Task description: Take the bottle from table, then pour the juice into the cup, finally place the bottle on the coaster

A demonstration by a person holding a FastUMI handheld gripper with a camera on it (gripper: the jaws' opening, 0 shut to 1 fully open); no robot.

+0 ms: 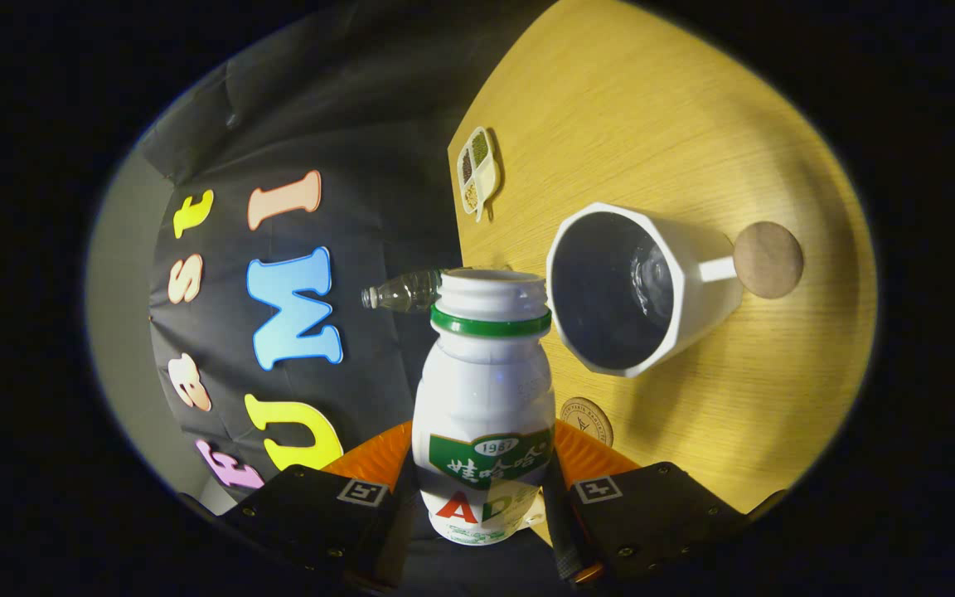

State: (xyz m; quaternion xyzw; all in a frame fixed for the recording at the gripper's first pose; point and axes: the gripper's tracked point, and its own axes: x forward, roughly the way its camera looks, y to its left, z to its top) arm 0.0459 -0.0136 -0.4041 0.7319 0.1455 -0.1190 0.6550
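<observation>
Tongs (pixel 484 497) clenched on white bottle (pixel 483 398) marked "1987" and "AD", mouth beside white cup (pixel 685 286).

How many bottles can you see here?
2. The white juice bottle is clamped between the gripper fingers, beside the cup. A clear plastic bottle lies beyond it at the table edge.

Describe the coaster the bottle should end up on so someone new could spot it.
On the light wooden table, look past the white faceted cup. Touching the cup's handle lies a plain brown round coaster; the other disc, nearer the tool, bears a printed emblem.
</observation>
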